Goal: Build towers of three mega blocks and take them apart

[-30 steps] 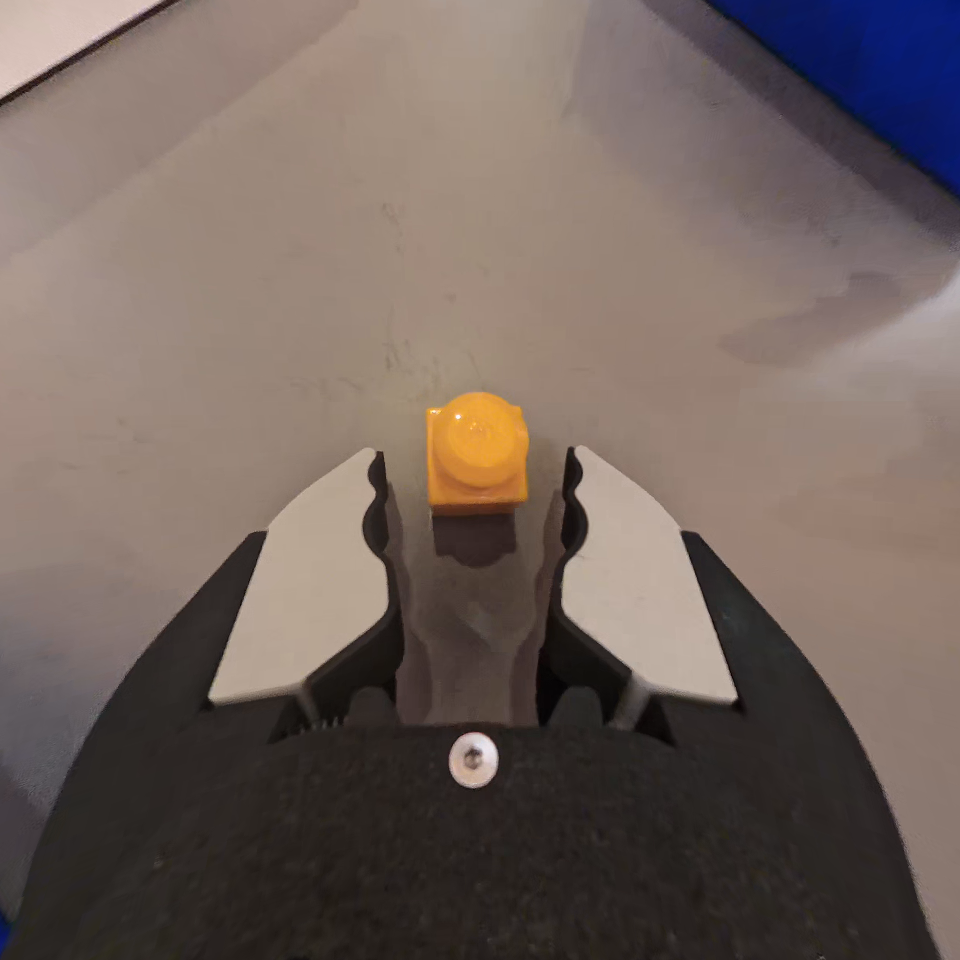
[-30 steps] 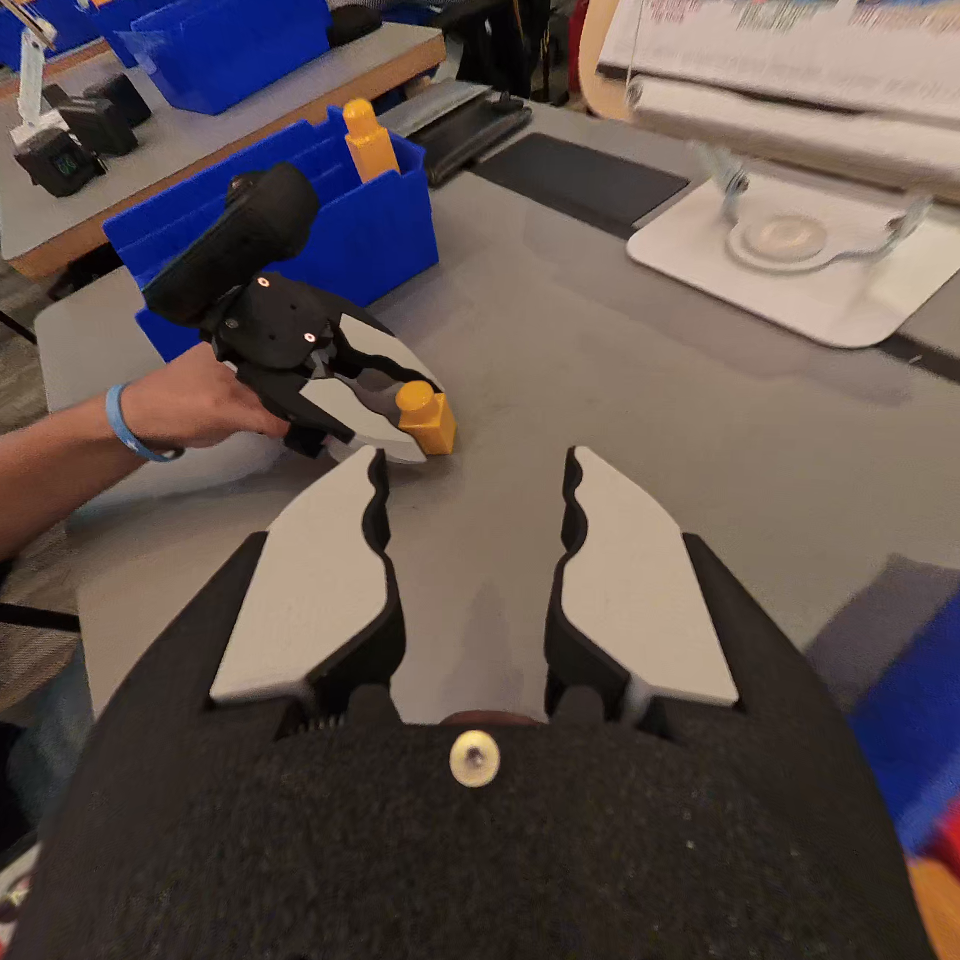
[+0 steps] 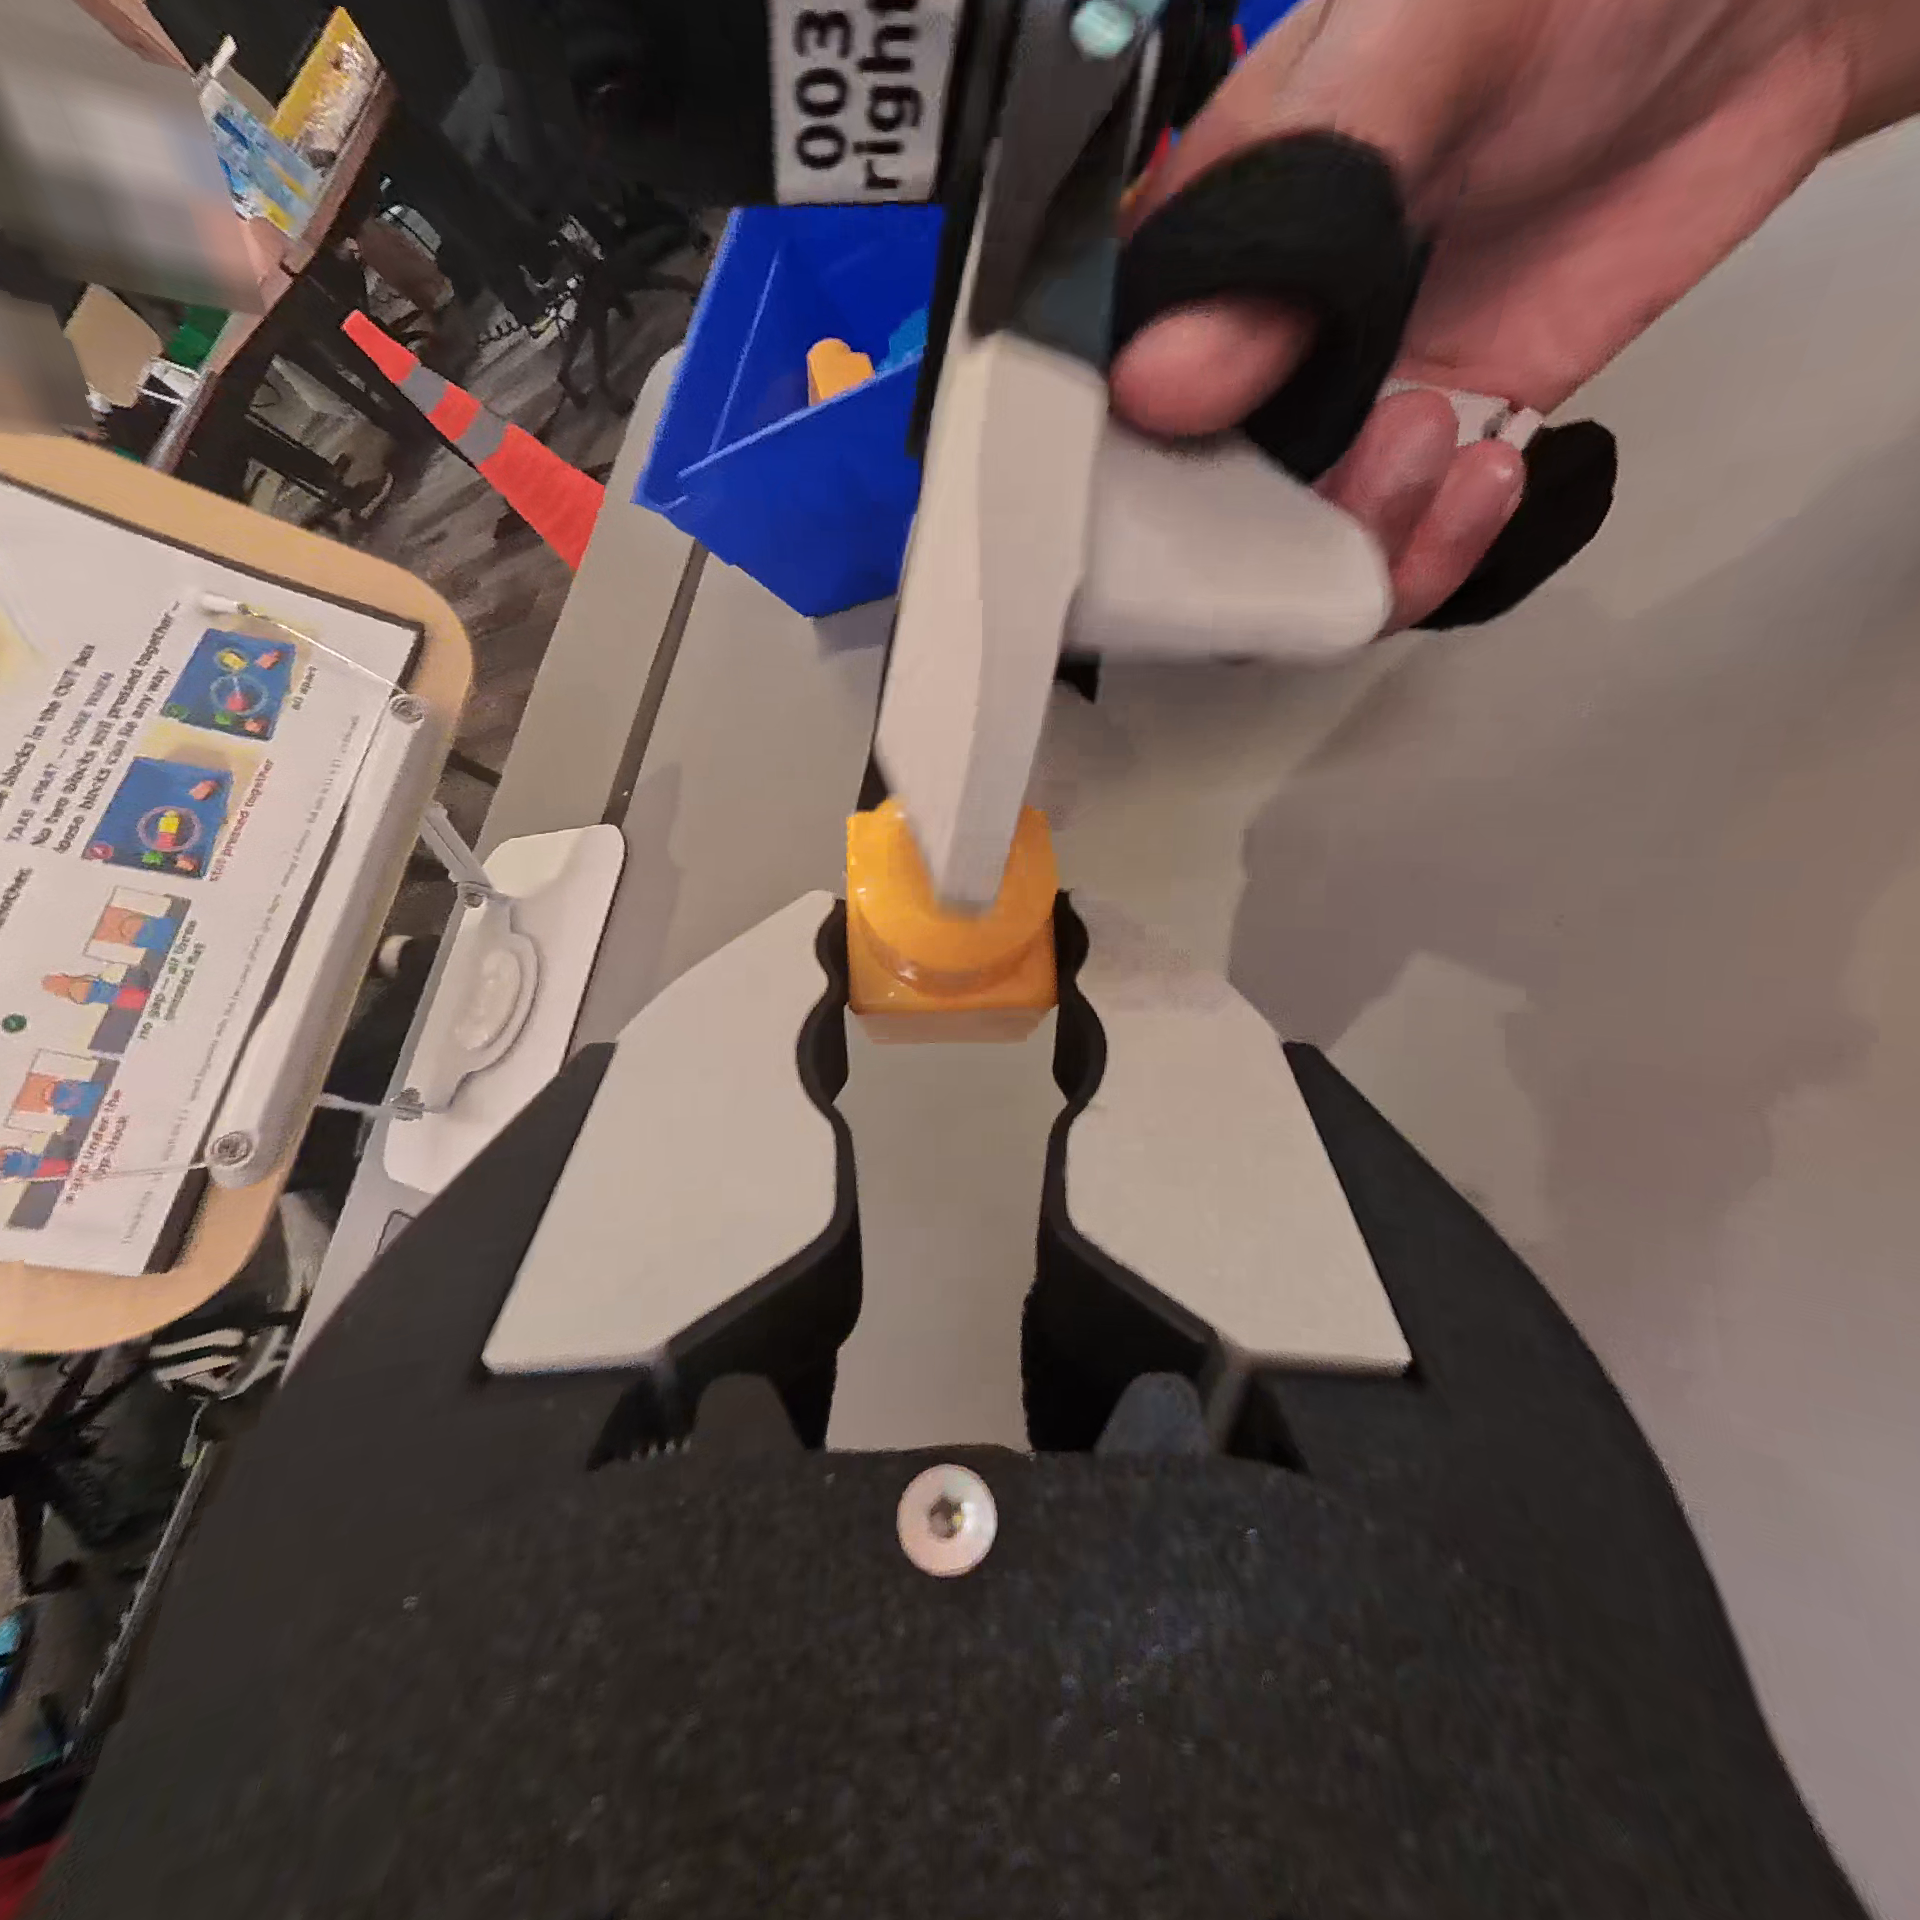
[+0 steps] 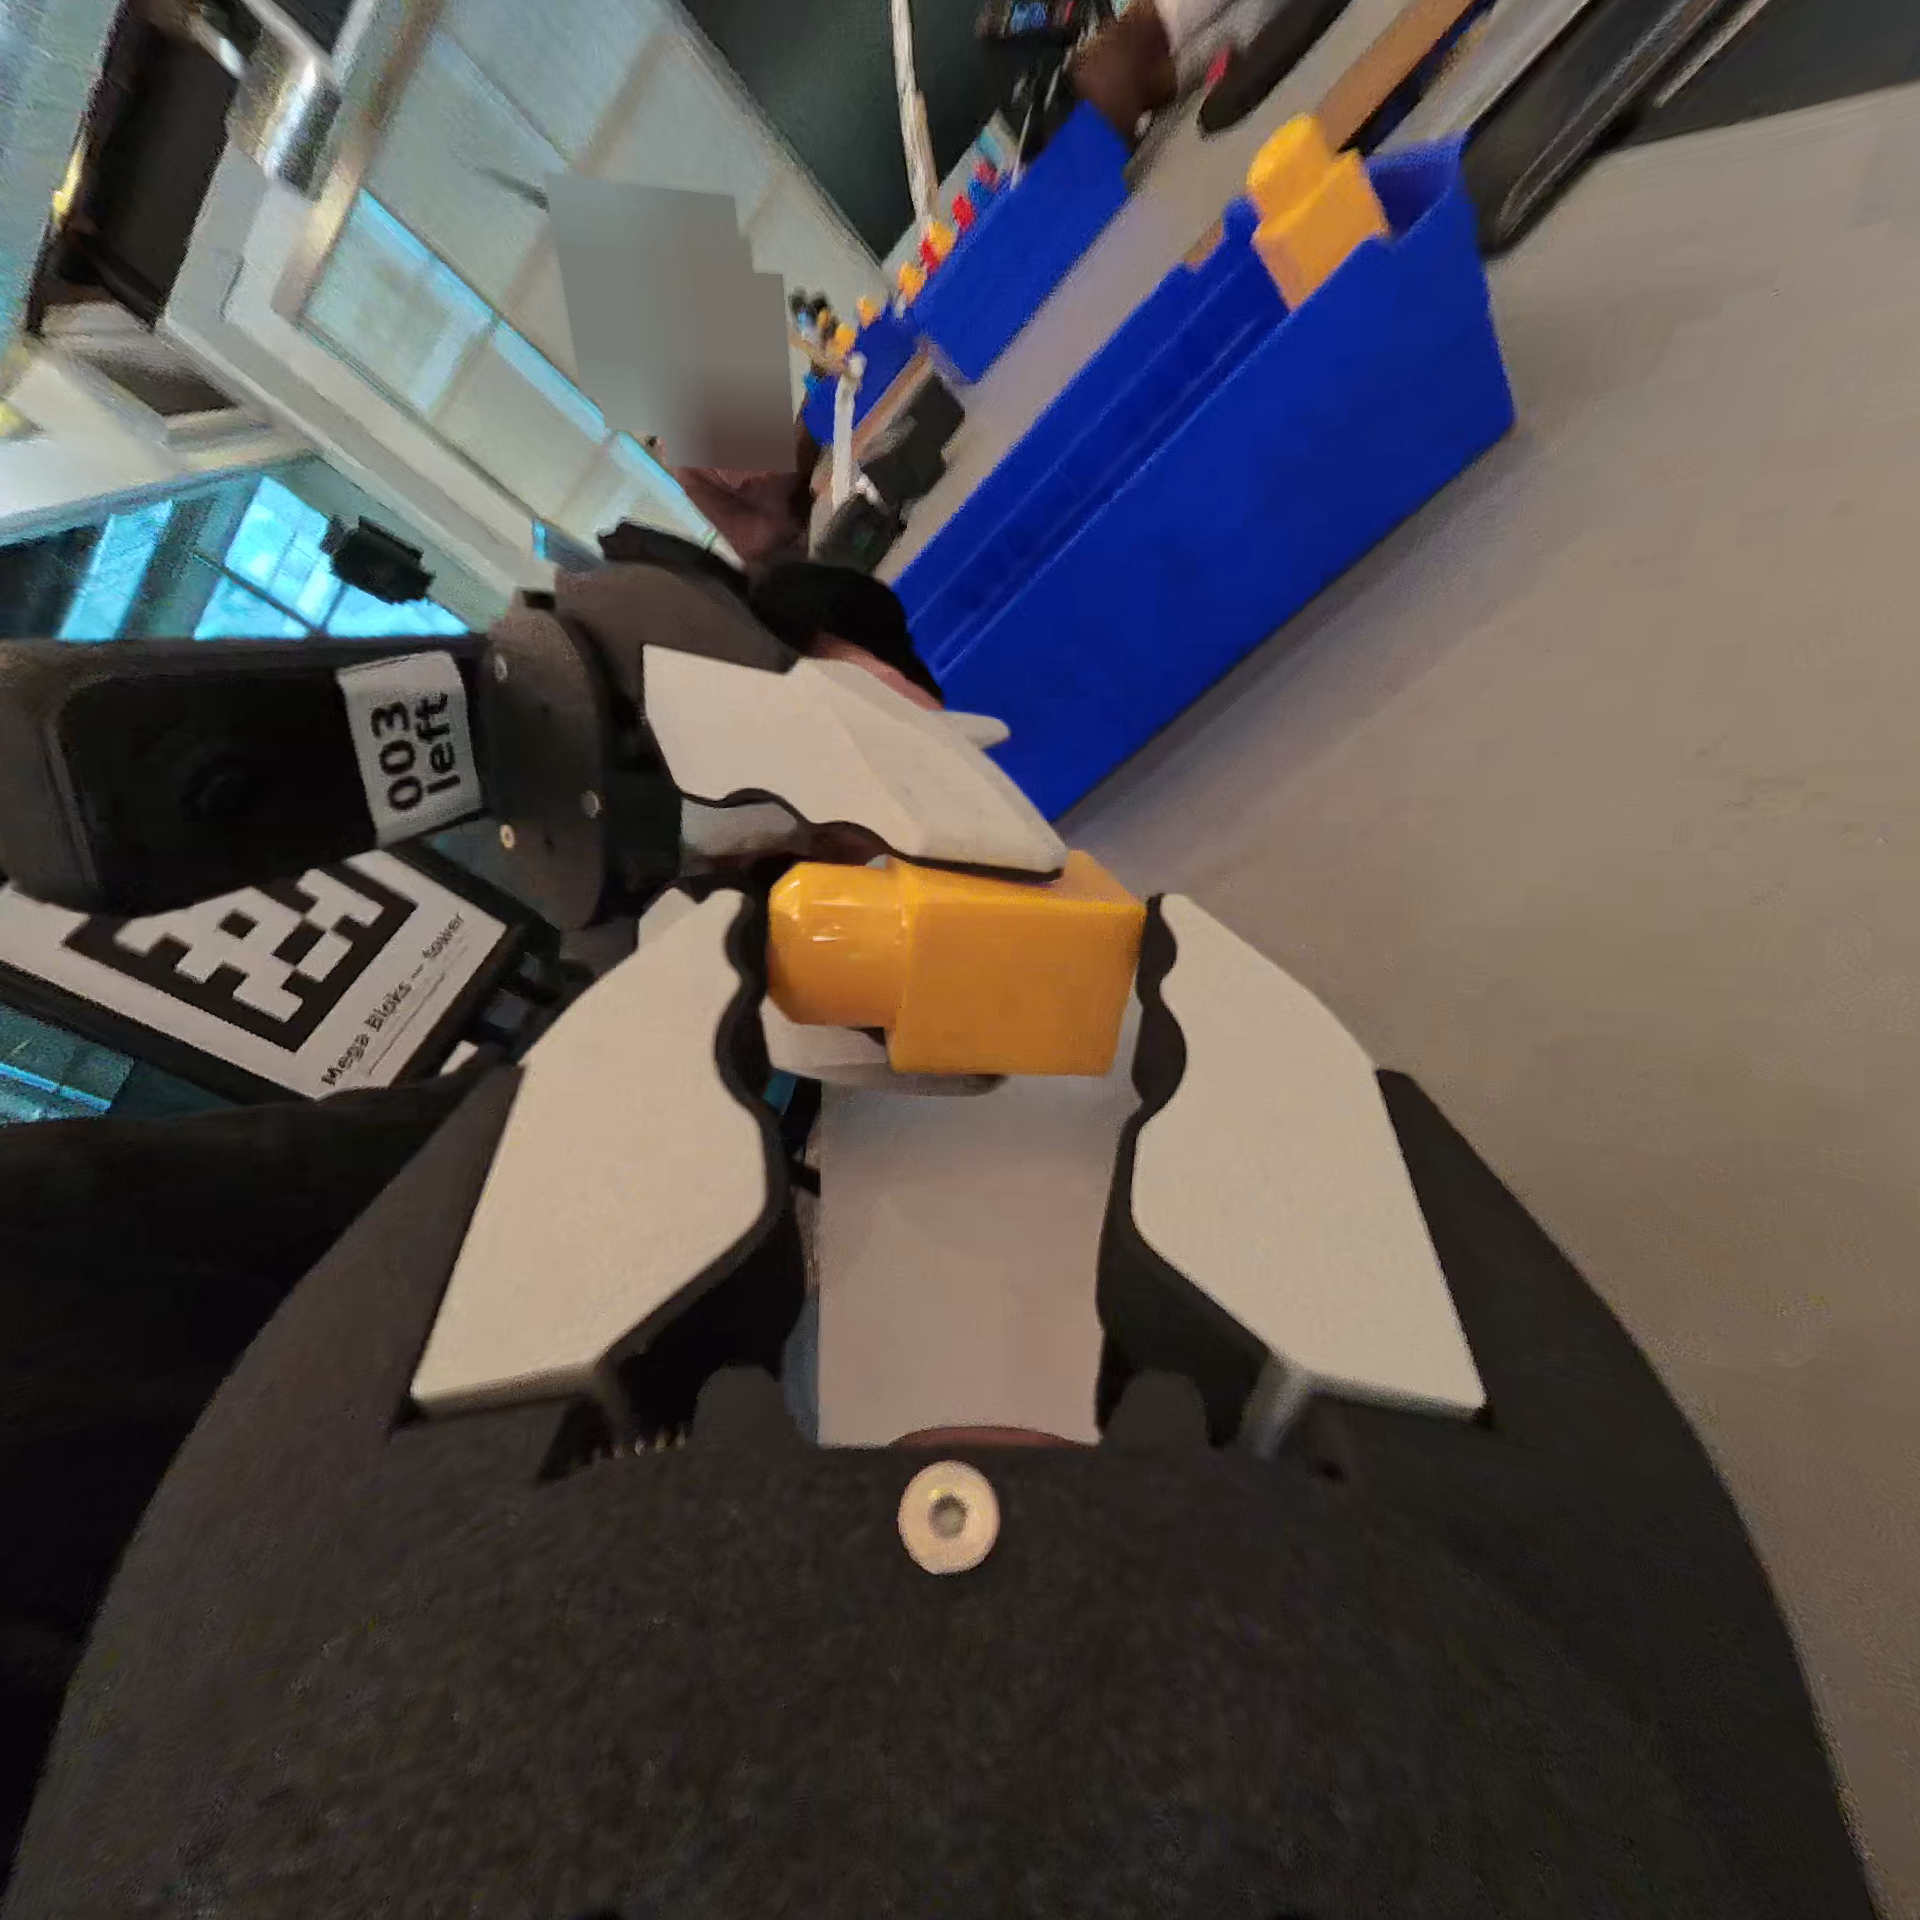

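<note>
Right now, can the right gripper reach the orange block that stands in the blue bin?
Probably not at once. The right gripper already brackets the orange block that the left gripper holds. The path over the table to the block in the blue bin looks free.

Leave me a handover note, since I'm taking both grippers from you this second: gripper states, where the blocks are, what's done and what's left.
Left gripper: shut on the orange block, gripping its square body, off the table.
Right gripper: fingers at the block's two ends, stud end and base; whether it grips cannot be told.
Blocks: another orange block stands in the blue bin behind; others there are too blurred to name.
Done: one block picked up. No tower is visible.
Left: probably fetch and press on two more blocks, then take the tower apart.
</note>
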A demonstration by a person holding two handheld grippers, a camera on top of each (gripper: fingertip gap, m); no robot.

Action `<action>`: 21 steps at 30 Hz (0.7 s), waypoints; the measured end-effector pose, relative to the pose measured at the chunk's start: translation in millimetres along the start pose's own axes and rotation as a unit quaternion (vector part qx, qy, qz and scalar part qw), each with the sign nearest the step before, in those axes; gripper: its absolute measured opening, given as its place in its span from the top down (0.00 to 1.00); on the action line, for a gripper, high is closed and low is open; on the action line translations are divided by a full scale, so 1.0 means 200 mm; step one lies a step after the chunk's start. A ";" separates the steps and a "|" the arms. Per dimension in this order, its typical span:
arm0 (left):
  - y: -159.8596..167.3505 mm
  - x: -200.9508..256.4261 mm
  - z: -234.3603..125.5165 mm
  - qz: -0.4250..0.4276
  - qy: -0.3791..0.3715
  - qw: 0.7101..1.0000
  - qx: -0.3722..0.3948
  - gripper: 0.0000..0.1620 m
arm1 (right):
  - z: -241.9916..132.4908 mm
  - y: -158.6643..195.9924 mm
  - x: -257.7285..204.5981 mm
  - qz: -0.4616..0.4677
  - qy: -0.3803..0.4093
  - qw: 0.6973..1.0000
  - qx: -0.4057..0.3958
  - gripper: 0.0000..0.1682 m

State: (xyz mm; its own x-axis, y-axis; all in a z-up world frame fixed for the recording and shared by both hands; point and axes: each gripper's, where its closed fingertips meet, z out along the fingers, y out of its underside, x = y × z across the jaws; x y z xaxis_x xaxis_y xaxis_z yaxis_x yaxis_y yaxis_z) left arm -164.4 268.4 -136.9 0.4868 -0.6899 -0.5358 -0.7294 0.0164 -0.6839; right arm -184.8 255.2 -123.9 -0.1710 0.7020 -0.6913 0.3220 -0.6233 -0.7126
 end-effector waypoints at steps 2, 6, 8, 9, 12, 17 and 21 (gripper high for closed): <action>0.02 0.03 0.03 0.005 0.006 1.000 -0.021 0.78 | -0.01 0.04 0.04 0.011 0.015 1.000 -0.025 0.60; 0.02 0.03 0.05 -0.015 -0.007 1.000 -0.024 0.76 | -0.05 0.01 0.05 0.011 0.020 0.999 -0.029 0.60; 0.02 -0.04 0.01 -0.034 -0.050 0.998 -0.021 0.65 | -0.15 -0.07 0.05 -0.018 0.051 0.999 -0.010 0.60; 0.02 -0.07 -0.03 -0.056 -0.069 0.996 -0.008 0.63 | -0.22 -0.13 0.04 -0.044 0.077 0.996 0.000 0.60; 0.03 -0.01 -0.07 -0.186 -0.039 0.981 0.048 0.65 | -0.56 -0.36 -0.01 -0.144 0.185 0.971 0.052 0.60; 0.30 0.29 0.04 -0.373 0.035 0.927 -0.007 0.58 | -1.33 -0.48 0.06 -0.224 0.457 0.860 0.034 0.59; 0.34 0.33 0.03 -0.437 0.059 0.897 0.010 0.59 | -1.76 -0.20 0.29 -0.147 0.601 0.774 -0.136 0.59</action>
State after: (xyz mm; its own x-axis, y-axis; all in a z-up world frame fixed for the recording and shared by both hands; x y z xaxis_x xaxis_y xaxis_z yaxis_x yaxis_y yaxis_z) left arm -179.0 228.8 -222.6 0.8134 -0.5177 0.2651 -0.0846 -0.5562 -0.8267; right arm 119.9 441.6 -93.8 0.6628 0.7149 0.2228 0.6459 -0.3954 -0.6530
